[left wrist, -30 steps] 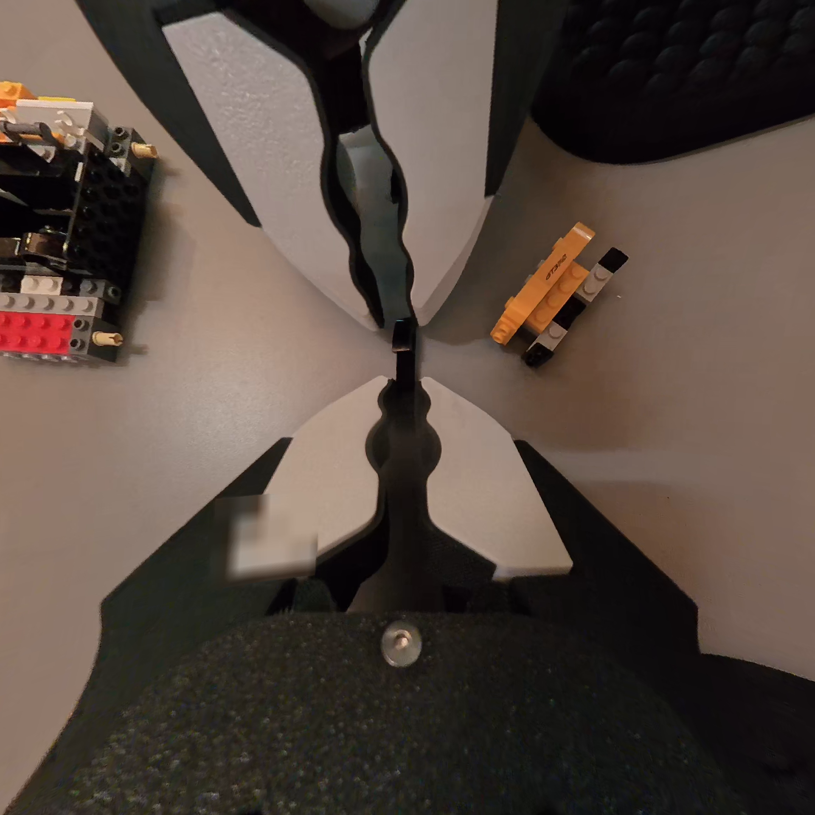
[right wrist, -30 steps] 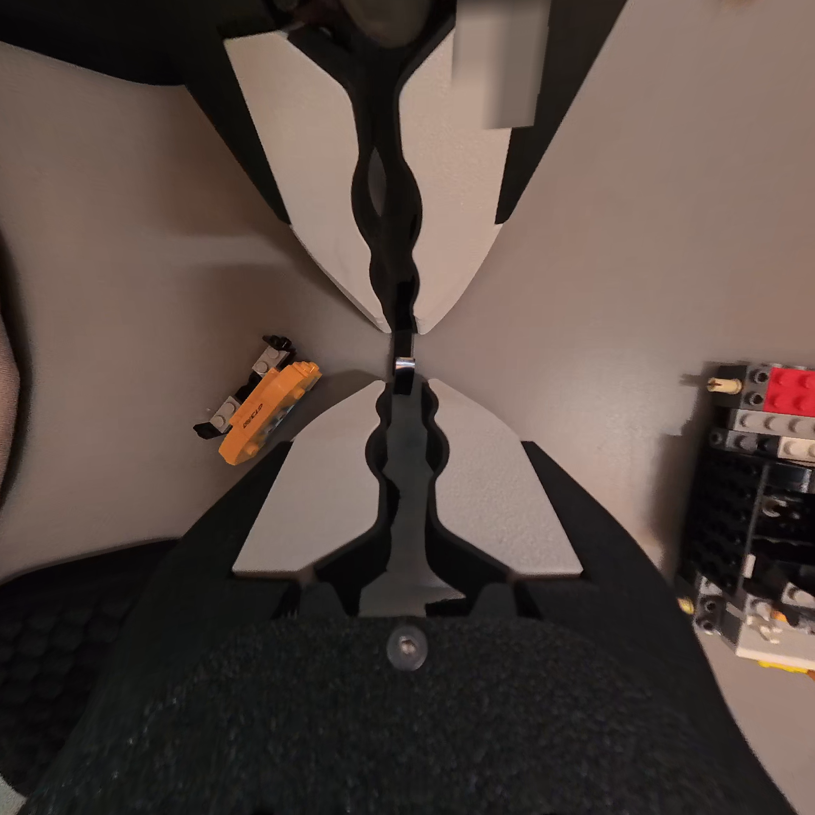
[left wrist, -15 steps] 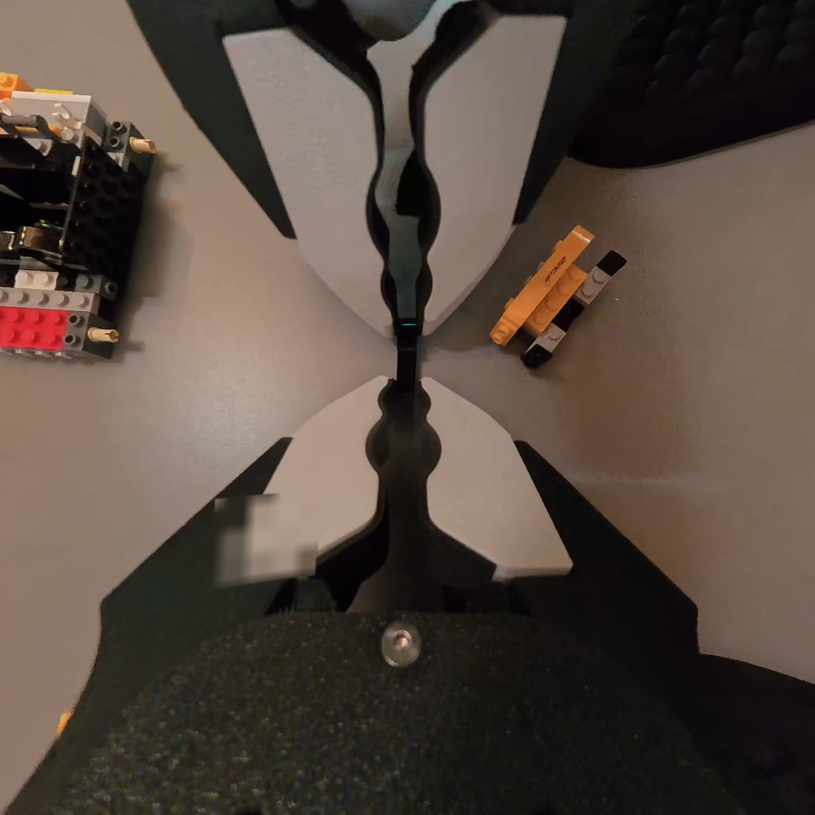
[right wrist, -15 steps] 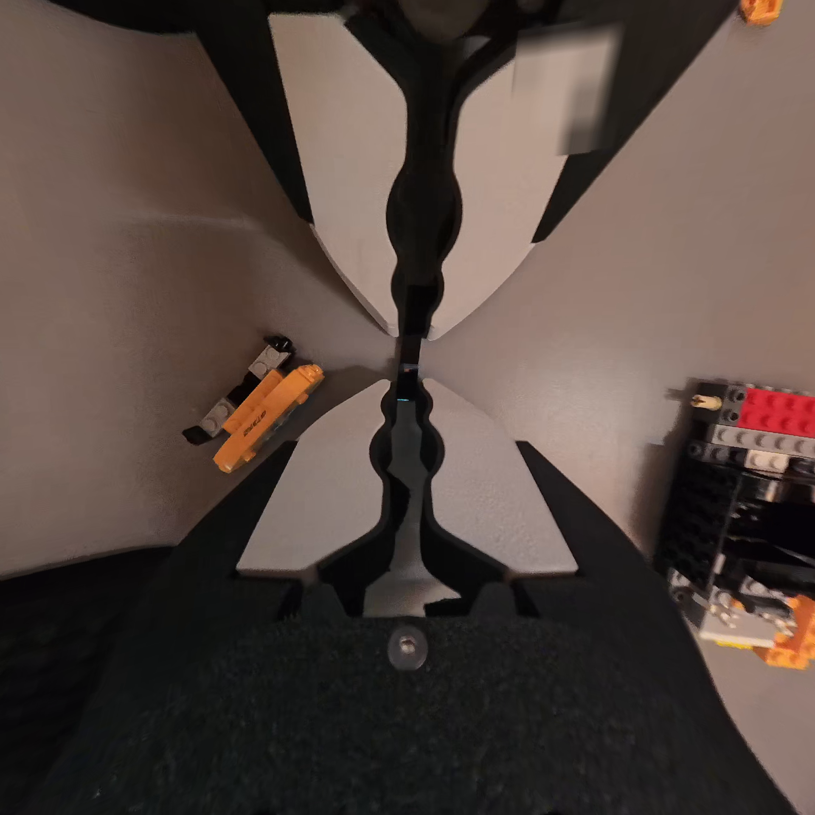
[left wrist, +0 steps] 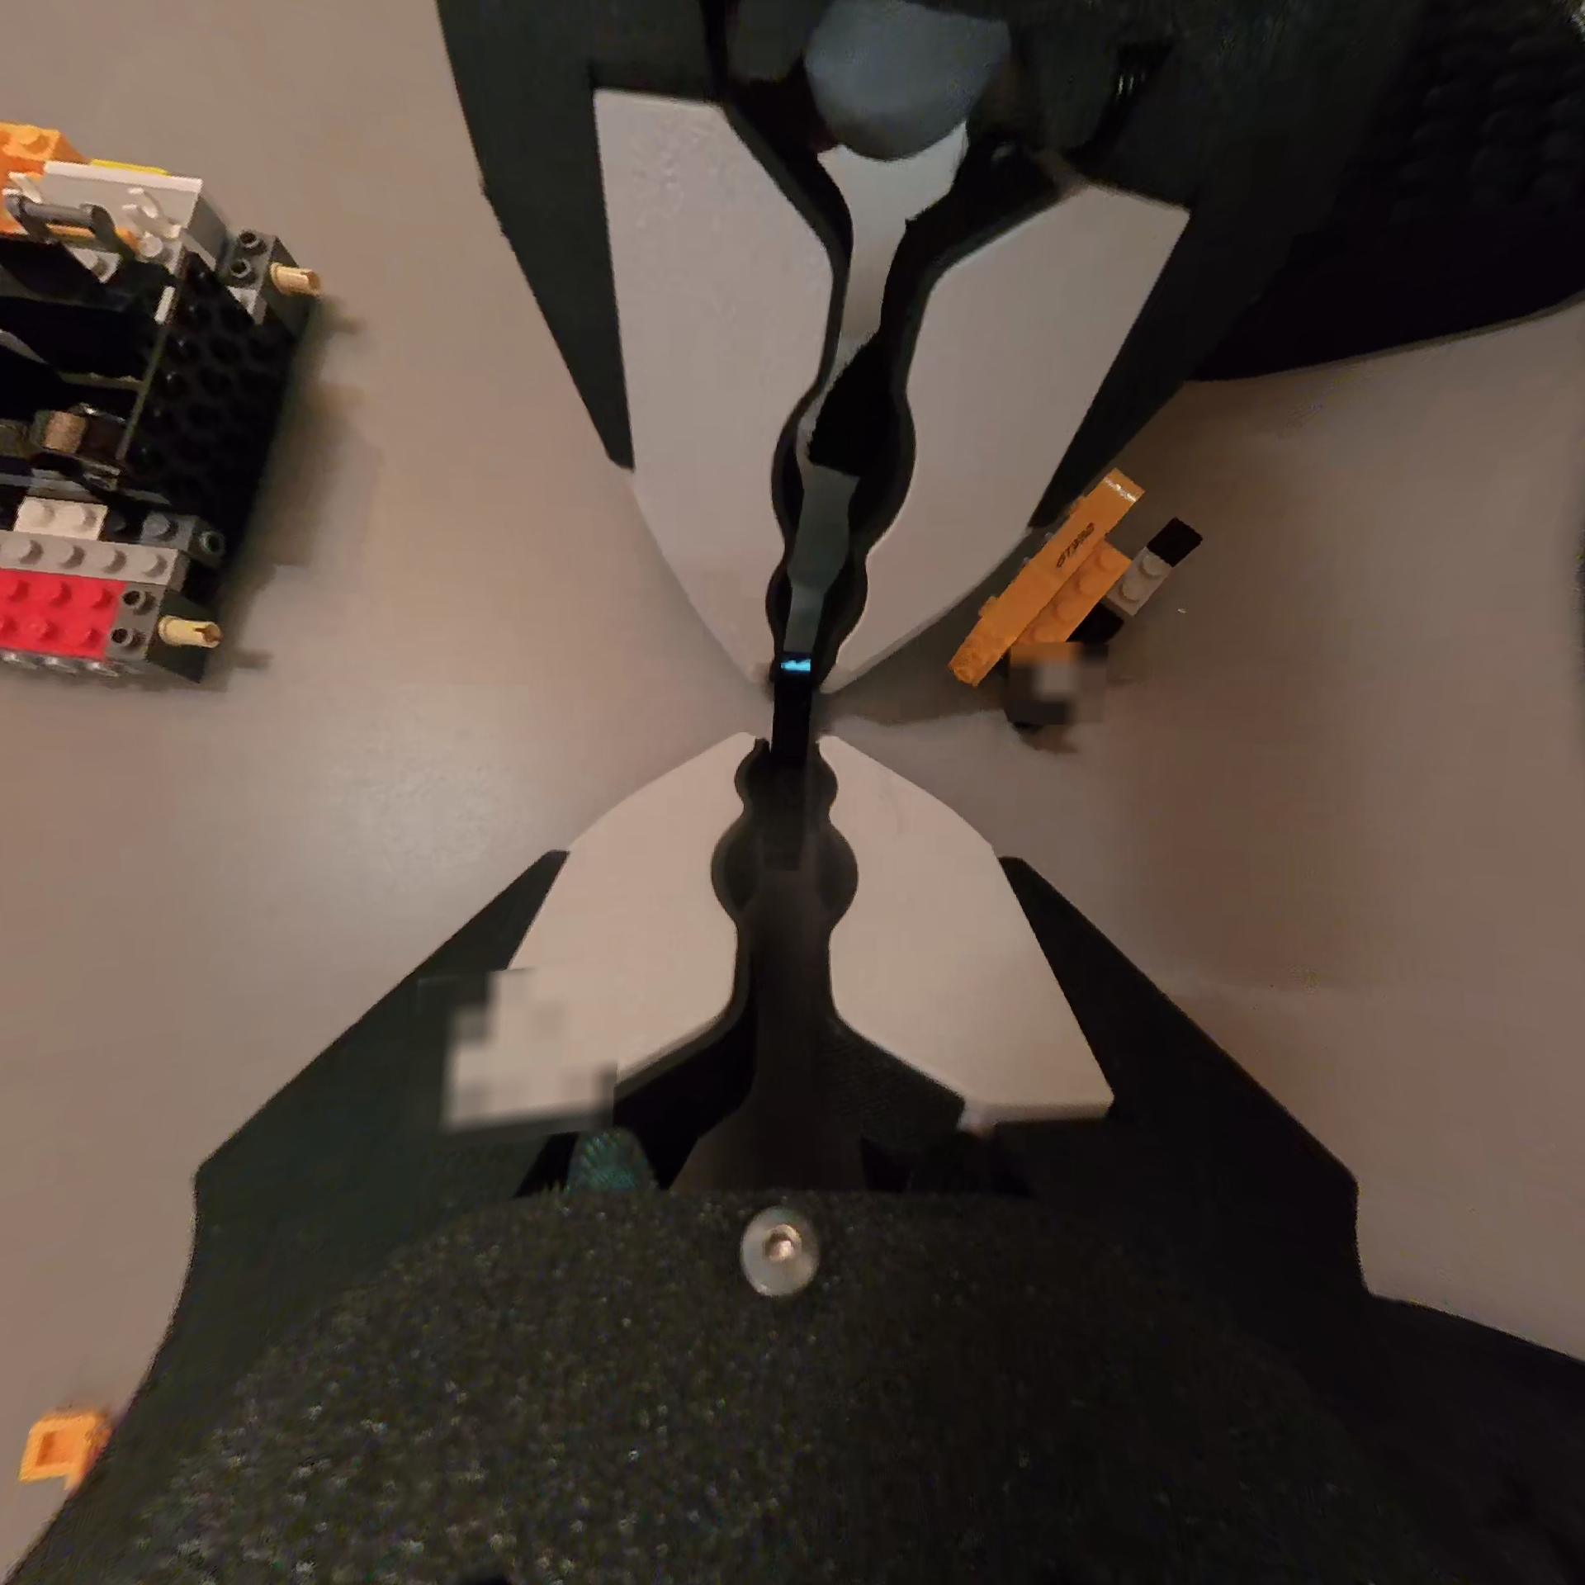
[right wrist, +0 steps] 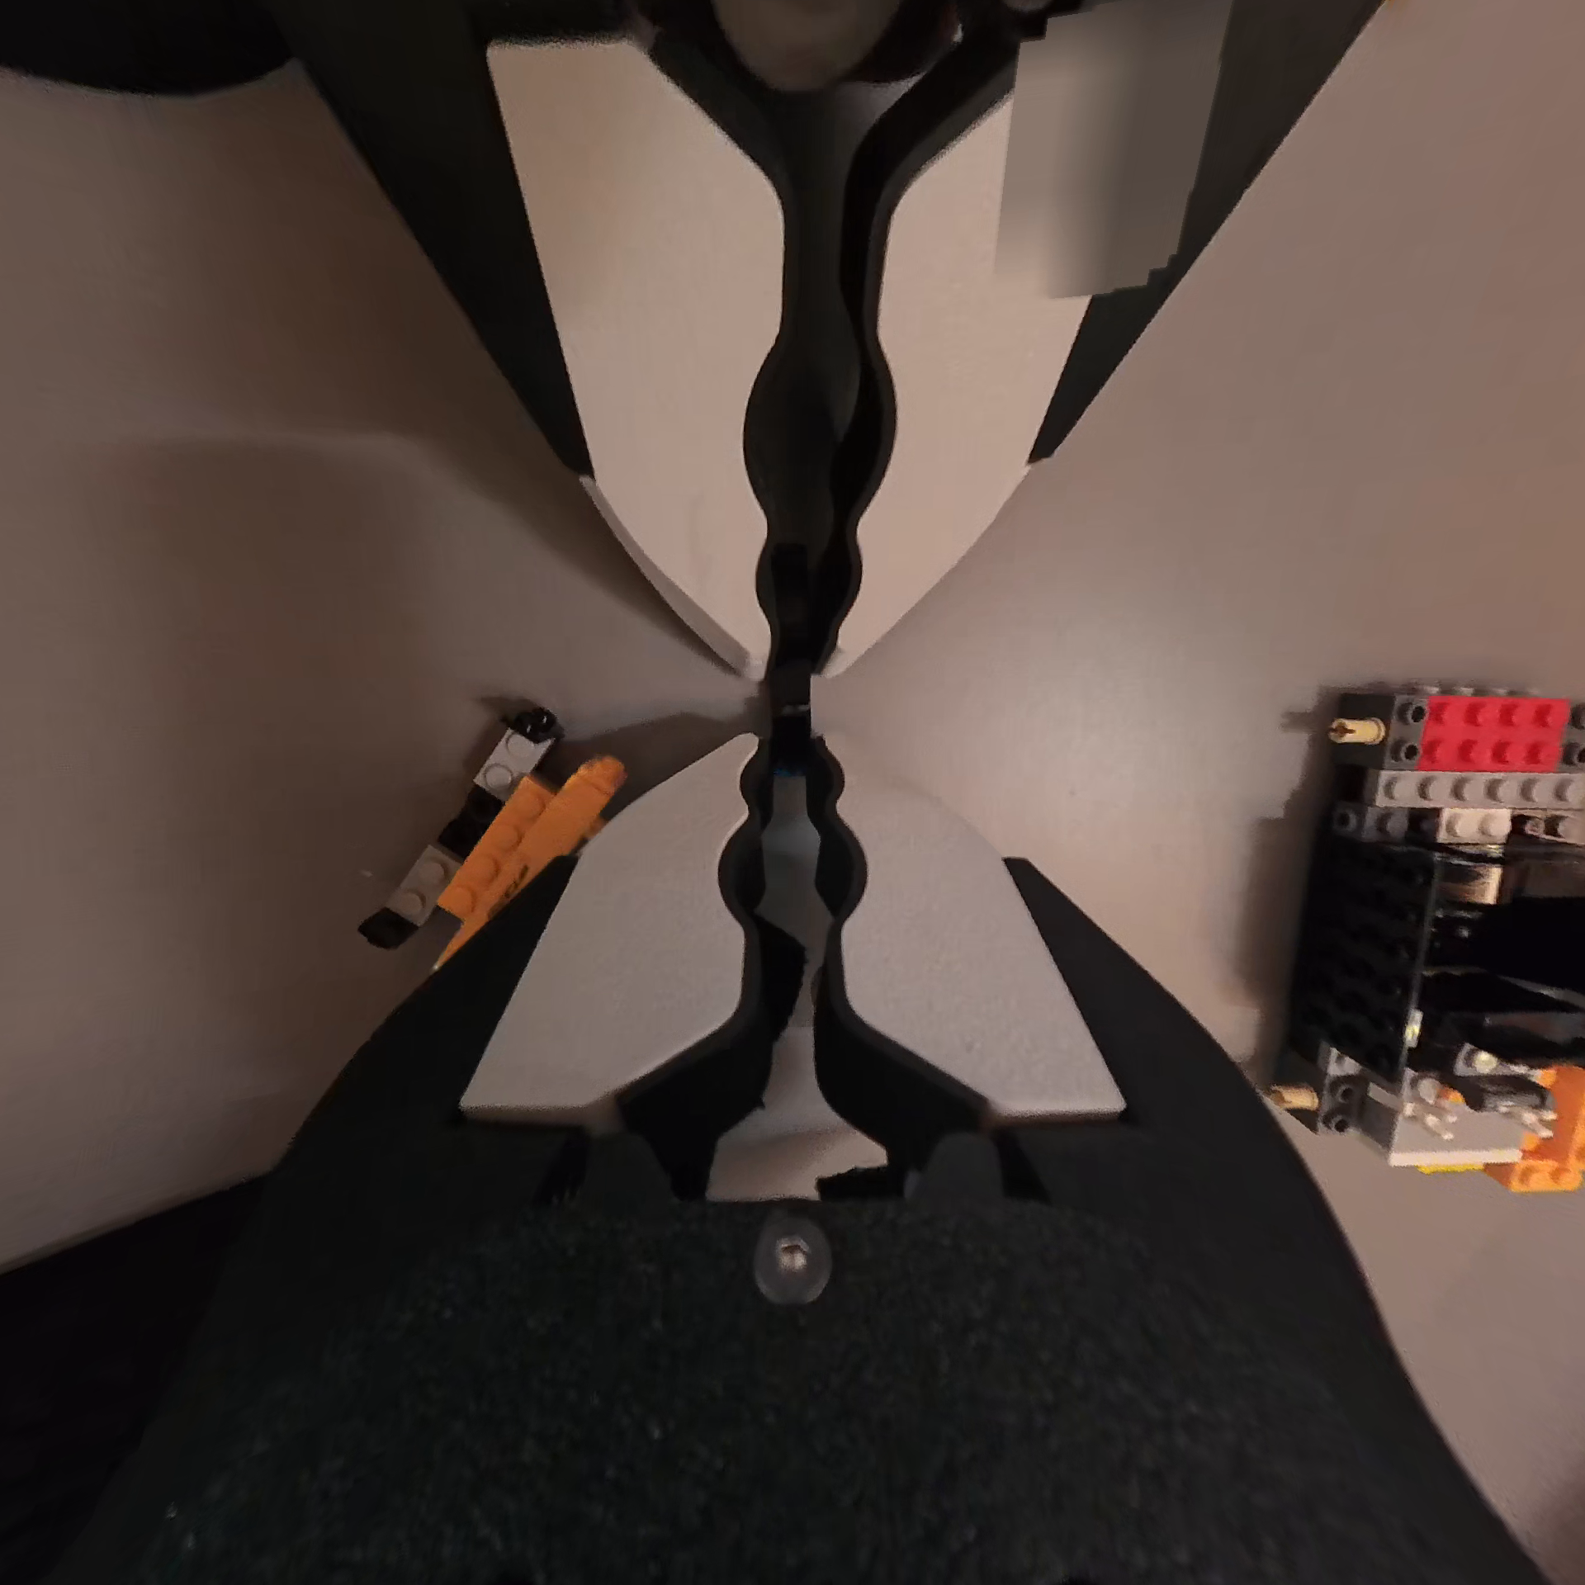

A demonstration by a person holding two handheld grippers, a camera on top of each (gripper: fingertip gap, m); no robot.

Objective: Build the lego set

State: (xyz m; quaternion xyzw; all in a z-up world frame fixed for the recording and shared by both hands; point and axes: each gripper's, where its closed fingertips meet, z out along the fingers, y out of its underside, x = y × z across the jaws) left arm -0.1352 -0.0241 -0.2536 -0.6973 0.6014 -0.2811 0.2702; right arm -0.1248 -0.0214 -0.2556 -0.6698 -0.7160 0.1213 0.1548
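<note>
My left gripper point(left wrist: 789, 748) and right gripper point(right wrist: 789, 744) meet tip to tip above the grey table. Both are shut on one thin black lego piece point(left wrist: 791, 710), which bridges the small gap between their tips and also shows in the right wrist view point(right wrist: 791, 696). The right gripper point(left wrist: 794, 676) fills the top of the left wrist view, and the left gripper point(right wrist: 792, 667) fills the top of the right wrist view. The main lego build point(left wrist: 129, 446), black with red, grey and white bricks, lies on the table to one side point(right wrist: 1441, 926).
An orange, black and grey sub-assembly point(left wrist: 1055, 583) lies on the table on the other side of the grippers point(right wrist: 506, 832). A small orange piece point(left wrist: 56, 1445) lies at the lower left. A black textured pad point(left wrist: 1415, 171) covers the far corner. Only a small space, under 4 cm, lies between the two pairs of fingers.
The right gripper has swung from the left into line with the left gripper and come closer. Both stay tip to tip on the black piece. The build and sub-assembly have not moved.
</note>
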